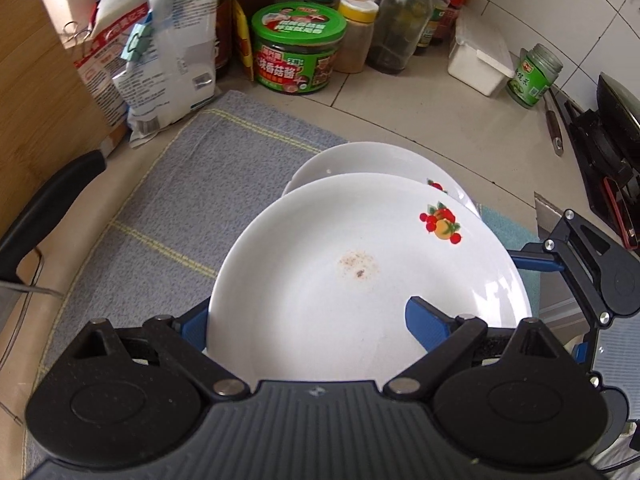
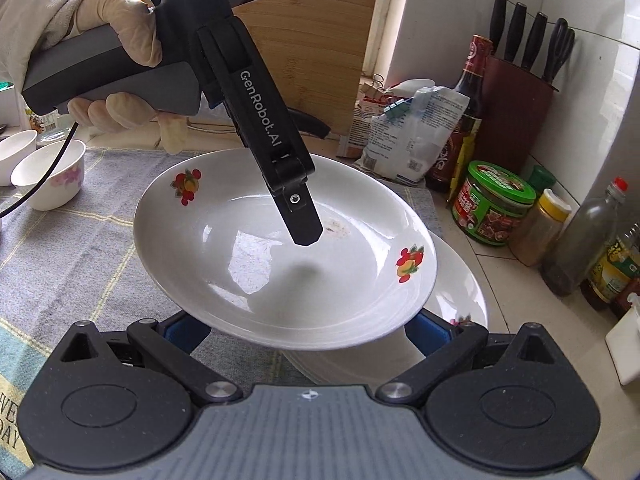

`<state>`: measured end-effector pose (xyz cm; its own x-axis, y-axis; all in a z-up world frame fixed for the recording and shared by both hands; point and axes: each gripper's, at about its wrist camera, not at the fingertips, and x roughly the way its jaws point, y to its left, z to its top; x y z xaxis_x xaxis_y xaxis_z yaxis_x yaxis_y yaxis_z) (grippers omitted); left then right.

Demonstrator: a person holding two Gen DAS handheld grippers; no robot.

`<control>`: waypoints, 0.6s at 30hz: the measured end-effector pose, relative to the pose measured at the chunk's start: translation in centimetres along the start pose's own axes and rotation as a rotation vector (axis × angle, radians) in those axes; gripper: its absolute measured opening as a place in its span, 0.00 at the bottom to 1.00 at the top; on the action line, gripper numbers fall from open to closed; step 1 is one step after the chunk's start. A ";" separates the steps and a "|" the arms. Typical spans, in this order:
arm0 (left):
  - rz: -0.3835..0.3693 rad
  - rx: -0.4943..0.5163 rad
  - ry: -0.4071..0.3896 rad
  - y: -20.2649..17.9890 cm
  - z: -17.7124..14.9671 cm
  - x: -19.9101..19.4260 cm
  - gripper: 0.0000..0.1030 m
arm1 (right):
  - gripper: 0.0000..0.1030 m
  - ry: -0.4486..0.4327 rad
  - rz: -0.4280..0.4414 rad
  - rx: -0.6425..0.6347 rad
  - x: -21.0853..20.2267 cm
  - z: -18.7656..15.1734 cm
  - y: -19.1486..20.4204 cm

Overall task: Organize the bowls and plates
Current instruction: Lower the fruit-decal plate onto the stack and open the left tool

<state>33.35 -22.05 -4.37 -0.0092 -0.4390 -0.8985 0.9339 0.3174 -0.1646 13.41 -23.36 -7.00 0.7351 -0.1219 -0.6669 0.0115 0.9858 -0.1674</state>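
In the left wrist view, the top plate (image 1: 360,264) sits right in the mouth of my left gripper (image 1: 308,308). One blue finger goes under the plate's edge and is partly hidden by it. The other blue finger lies over the inside of the plate. The fingers are spread quite wide, and I cannot tell if they really squeeze the plate or only cradle it. Just past the gripper, a second plate (image 1: 360,160) lies flat under the first one, on the grey cloth (image 1: 200,184) that covers the surface. In the right wrist view, the top plate is up off the lower one and tipped. Its near edge lies over both fingers of my right gripper (image 2: 304,326). Those fingers are spread wide and look to be under the plate, not pinching it. Across the plate from this gripper, a gloved hand (image 2: 120,20) holds the left gripper, and its top finger seems to float just above the plate, since its shadow falls apart from the tip. Off beyond it stand two small bowls (image 2: 52,176). I think this plate is hard, shiny and slippery, and it would break if it fell. It looks a bit heavy for one finger. The best place to hold it is the edge, one finger above and one below.
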 end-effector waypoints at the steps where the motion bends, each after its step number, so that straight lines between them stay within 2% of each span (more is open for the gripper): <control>1: -0.004 0.007 0.002 -0.3 0.3 0.3 0.93 | 1.00 0.002 -0.007 0.004 -0.1 -0.1 -0.2; 18: -0.073 0.092 0.041 -3.2 3.8 4.6 0.93 | 1.00 0.055 -0.099 0.073 -0.5 -2.3 -3.0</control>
<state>31.63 -28.25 -6.44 -0.0911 -0.4230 -0.9015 0.9590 0.2068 -0.1940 11.45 -26.50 -7.89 0.6896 -0.2233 -0.6889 0.1333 0.9741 -0.1824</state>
